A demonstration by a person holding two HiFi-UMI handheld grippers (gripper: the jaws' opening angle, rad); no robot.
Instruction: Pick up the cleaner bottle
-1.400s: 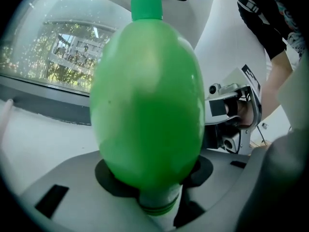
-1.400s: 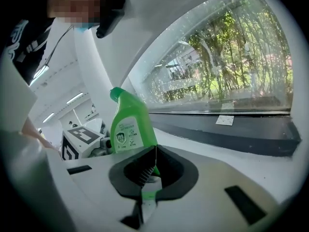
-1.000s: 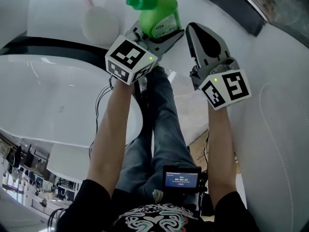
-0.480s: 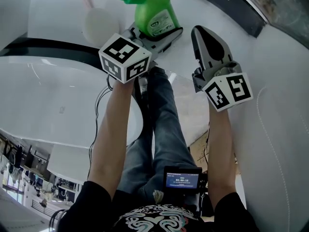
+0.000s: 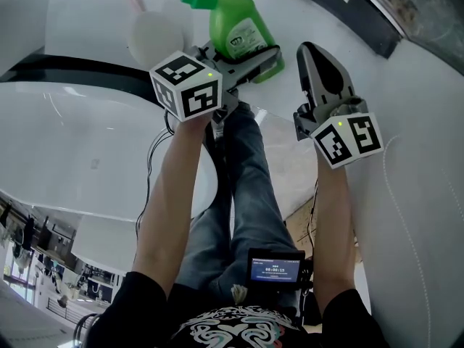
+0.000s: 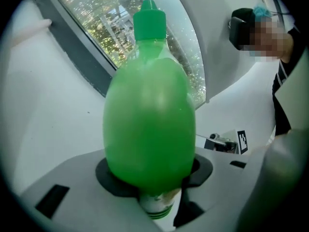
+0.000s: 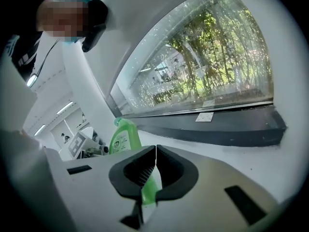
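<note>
The green cleaner bottle [image 5: 235, 27] with a white label and green cap is held off the white surface, between the jaws of my left gripper [image 5: 250, 56]. In the left gripper view the bottle [image 6: 149, 124] fills the middle, cap upward, and both dark pads of the left gripper [image 6: 152, 178] press against its lower body. My right gripper [image 5: 313, 53] stands to the right of the bottle, apart from it, shut with nothing in it. In the right gripper view its jaws [image 7: 156, 170] meet, and the bottle [image 7: 124, 137] shows beyond them at the left.
A curved white ledge [image 5: 406, 85] runs below a dark-framed window [image 7: 203, 71]. A pale round object [image 5: 152, 35] lies left of the bottle. A bystander [image 6: 270, 37] stands at the side. My jeans-clad legs [image 5: 246, 187] and a small screen device [image 5: 275, 267] are below.
The left gripper has rolled with the bottle in it, and the bottle now stands more upright with its base shifted right. The right gripper has drifted slightly right.
</note>
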